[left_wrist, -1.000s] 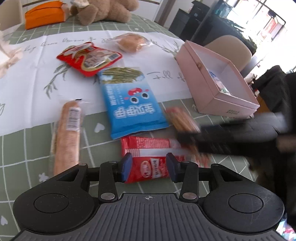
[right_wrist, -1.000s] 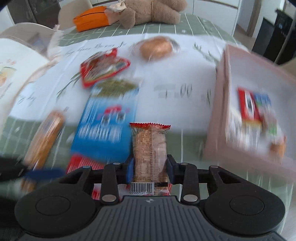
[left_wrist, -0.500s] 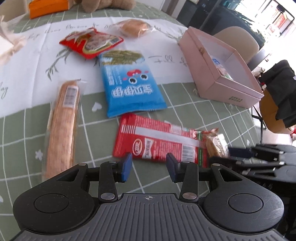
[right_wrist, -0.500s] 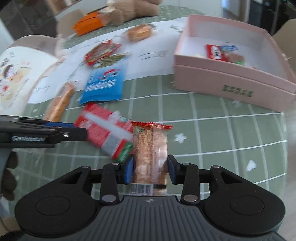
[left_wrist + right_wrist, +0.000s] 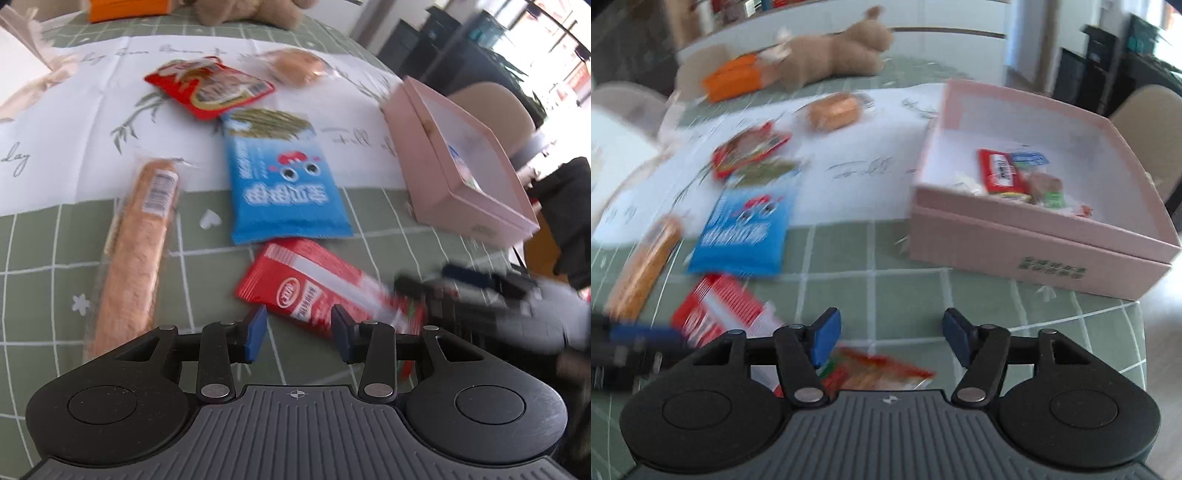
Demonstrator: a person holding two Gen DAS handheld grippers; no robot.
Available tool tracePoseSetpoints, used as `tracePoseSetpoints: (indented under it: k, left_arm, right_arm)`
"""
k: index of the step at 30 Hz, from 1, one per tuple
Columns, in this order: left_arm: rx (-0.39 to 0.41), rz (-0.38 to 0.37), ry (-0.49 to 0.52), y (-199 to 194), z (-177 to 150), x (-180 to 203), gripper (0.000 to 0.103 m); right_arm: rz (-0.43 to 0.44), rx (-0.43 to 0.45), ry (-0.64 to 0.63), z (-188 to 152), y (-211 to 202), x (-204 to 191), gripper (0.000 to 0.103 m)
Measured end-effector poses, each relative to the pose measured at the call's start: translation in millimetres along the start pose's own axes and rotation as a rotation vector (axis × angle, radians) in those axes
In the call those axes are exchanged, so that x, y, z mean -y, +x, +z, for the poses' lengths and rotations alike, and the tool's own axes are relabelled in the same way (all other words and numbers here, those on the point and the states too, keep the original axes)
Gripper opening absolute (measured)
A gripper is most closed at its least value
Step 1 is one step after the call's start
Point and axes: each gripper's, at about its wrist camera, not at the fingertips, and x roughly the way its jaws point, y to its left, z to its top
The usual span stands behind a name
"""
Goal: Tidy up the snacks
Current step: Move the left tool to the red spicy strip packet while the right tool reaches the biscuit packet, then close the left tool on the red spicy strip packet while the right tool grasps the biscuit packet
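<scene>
My left gripper is open and empty, just above the near end of a long red wafer packet on the green checked tablecloth. My right gripper is open; a small biscuit packet lies on the cloth right under its fingers, free of them. The right gripper also shows in the left wrist view, at the red packet's right end. A pink box with several small snacks inside stands to the right. A blue snack bag, a long bread stick, a red pouch and a wrapped bun lie beyond.
A plush bear and an orange pack sit at the table's far side. A white paper runner lies under the far snacks. Chairs stand past the table's right edge, which is close to the pink box.
My right gripper has opened and let go of the biscuit packet, which now lies on the cloth beneath it. My left gripper has moved closer over the red wafer packet.
</scene>
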Motion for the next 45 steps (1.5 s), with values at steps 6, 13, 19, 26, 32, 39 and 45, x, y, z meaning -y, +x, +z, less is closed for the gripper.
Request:
tracePoseSetpoints:
  k: [6, 13, 19, 26, 32, 39, 45]
  left_arm:
    - [0.021, 0.040, 0.070, 16, 17, 17, 0.044]
    - [0.057, 0.101, 0.280, 28, 14, 44, 0.054]
    - [0.048, 0.086, 0.291, 20, 12, 28, 0.055]
    - [0.031, 0.105, 0.251, 23, 16, 33, 0.054]
    - [0.047, 0.126, 0.320, 32, 13, 51, 0.062]
    - [-0.010, 0.070, 0.422, 19, -14, 58, 0.062]
    - [-0.024, 0.066, 0.426, 13, -29, 59, 0.062]
  right_arm:
    - [0.021, -0.008, -0.037, -24, -16, -20, 0.068]
    - [-0.033, -0.009, -0.018, -45, -31, 0, 0.078]
    - [-0.050, -0.005, 0.125, -48, -46, 45, 0.078]
    - [0.120, -0.052, 0.214, -62, -64, 49, 0.078]
    - [0.103, -0.067, 0.154, -70, -58, 19, 0.088]
    - [0.074, -0.047, 0.139, -74, -59, 30, 0.092]
    - [0.052, -0.035, 0.188, -80, -65, 52, 0.097]
